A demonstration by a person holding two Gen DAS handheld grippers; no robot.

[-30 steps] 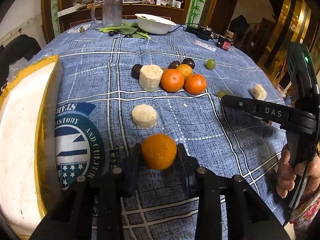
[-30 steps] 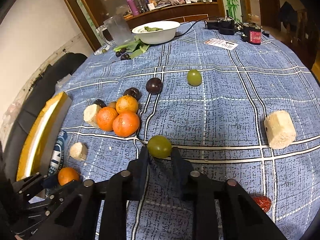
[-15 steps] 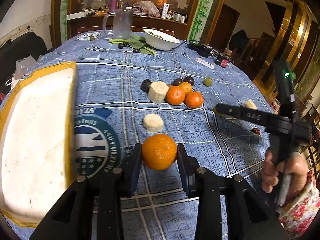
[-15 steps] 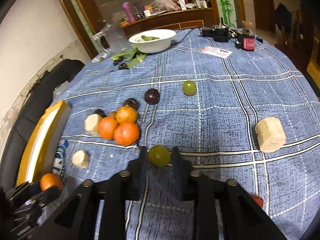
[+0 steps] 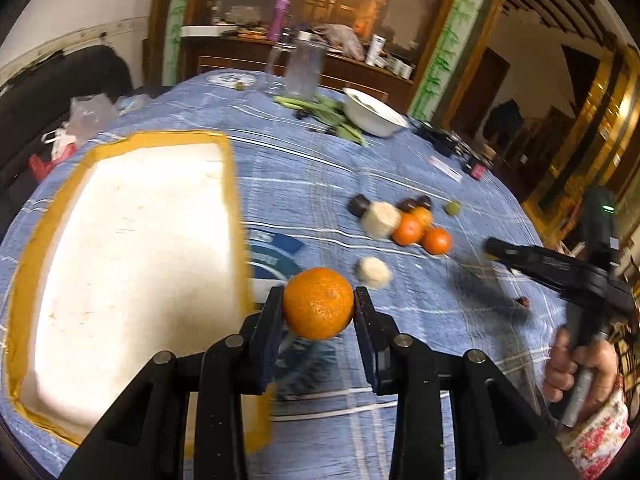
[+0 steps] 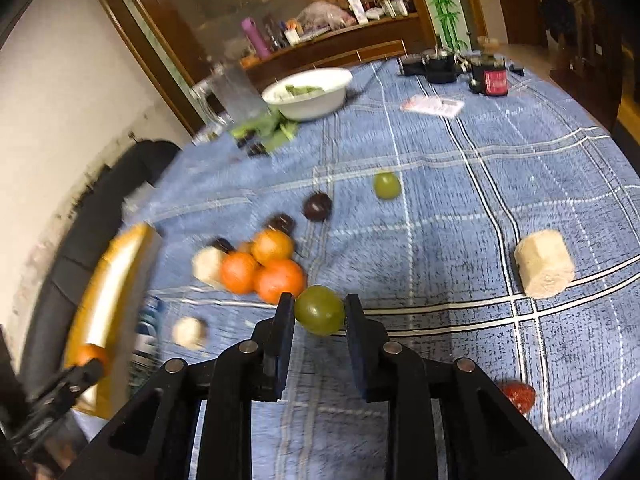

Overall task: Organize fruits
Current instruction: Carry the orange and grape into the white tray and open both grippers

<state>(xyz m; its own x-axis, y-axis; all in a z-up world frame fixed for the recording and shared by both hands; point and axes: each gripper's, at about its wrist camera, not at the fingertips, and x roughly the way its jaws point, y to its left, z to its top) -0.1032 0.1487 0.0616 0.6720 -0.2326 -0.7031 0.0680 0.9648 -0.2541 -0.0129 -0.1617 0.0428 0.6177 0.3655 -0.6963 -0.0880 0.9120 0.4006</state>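
Note:
My left gripper (image 5: 318, 306) is shut on an orange (image 5: 319, 303) and holds it above the cloth, beside the right rim of the yellow-edged white tray (image 5: 234, 184). My right gripper (image 6: 319, 312) is shut on a green fruit (image 6: 320, 309) held above the table; it also shows in the left wrist view (image 5: 490, 246). On the cloth lie three oranges (image 6: 280, 280), dark plums (image 6: 317, 207), another green fruit (image 6: 387, 185) and pale cut chunks (image 6: 544, 263).
A white bowl (image 6: 308, 94) with greens, a glass jug (image 5: 302, 66), leafy stalks, a card and dark gadgets (image 6: 490, 76) stand at the table's far side. A small red fruit (image 6: 518, 395) lies near the right gripper. A black chair stands at left.
Both grippers have risen with their fruit. The left one has swung left, so the tray now sits closer in its view. The right one has moved slightly toward the oranges.

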